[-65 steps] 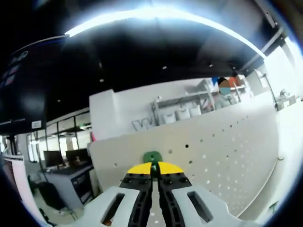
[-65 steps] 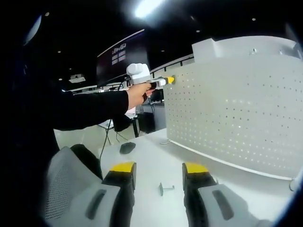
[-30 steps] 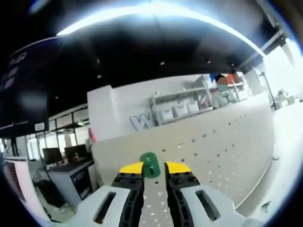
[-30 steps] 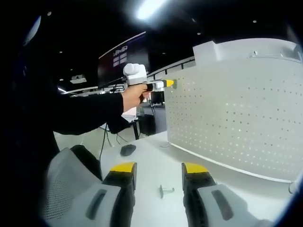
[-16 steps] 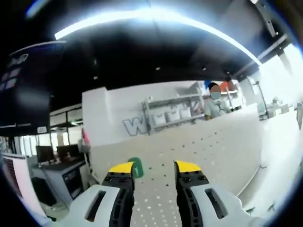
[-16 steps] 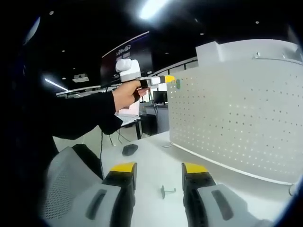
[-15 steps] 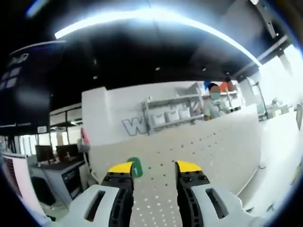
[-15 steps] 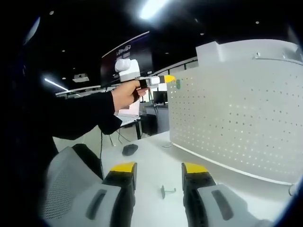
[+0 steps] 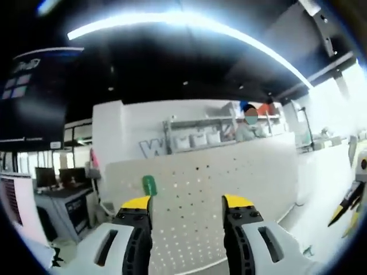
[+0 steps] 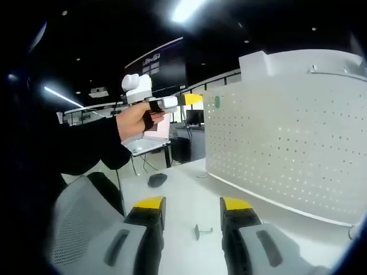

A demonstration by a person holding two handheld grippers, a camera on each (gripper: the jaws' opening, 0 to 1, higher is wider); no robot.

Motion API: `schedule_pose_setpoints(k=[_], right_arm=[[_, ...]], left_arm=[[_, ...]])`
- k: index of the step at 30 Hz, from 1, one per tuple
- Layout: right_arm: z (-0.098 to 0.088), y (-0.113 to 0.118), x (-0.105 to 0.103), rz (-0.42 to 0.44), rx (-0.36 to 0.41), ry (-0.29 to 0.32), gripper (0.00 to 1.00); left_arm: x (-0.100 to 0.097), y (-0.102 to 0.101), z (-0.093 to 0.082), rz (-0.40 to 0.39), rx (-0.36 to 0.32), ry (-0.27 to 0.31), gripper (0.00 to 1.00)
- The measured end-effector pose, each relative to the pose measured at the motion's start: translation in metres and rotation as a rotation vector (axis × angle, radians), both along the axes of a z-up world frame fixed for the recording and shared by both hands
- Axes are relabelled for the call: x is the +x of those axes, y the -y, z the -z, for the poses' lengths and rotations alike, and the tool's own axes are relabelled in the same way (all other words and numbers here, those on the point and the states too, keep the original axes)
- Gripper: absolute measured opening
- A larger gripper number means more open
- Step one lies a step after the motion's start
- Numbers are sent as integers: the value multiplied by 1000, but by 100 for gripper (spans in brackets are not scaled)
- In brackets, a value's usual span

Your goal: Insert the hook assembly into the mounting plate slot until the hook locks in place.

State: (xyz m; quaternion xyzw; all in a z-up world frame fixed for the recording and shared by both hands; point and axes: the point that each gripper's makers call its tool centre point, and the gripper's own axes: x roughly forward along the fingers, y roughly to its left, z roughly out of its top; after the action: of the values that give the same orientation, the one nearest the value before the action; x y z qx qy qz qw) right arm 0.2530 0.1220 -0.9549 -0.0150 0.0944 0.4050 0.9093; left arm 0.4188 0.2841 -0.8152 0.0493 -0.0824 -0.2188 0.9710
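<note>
Pegboard (image 9: 229, 172) — a white upright panel dotted with small holes — stands ahead of the left gripper (image 9: 186, 201), whose 2 yellow-tipped jaws are spread wide with nothing between them. The green hook (image 9: 149, 185) sits on the panel near its upper left corner, just above the tip of the left jaw and clear of it. Seen from the right gripper view, the same hook (image 10: 217, 102) is a small green patch at the top left edge of the pegboard (image 10: 287, 149), and the left gripper (image 10: 192, 98) is held in a person's hand (image 10: 135, 119) just beside the hook, its yellow tips apart from it. The right gripper (image 10: 192, 201) hangs low over the white table (image 10: 183, 195), jaws spread and holding nothing. On the table between those jaws lies a small grey peg (image 10: 200, 231), and farther back — near the foot of the panel — a dark computer mouse (image 10: 156, 180).
</note>
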Motion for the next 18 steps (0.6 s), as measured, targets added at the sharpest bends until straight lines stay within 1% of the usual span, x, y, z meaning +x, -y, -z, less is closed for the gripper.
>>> schedule_pose_setpoints(k=[4, 10, 18], right_arm=[[2, -1, 0, -3, -7, -5, 36], [3, 1, 1, 3, -9, -6, 36], [4, 3, 3, 11, -14, -8, 35]], left_arm=[[-9, 4, 9, 9, -20, -17, 51], [-24, 8, 17, 20, -48, -35, 53], [-43, 15, 38, 26, -74, -62, 53]])
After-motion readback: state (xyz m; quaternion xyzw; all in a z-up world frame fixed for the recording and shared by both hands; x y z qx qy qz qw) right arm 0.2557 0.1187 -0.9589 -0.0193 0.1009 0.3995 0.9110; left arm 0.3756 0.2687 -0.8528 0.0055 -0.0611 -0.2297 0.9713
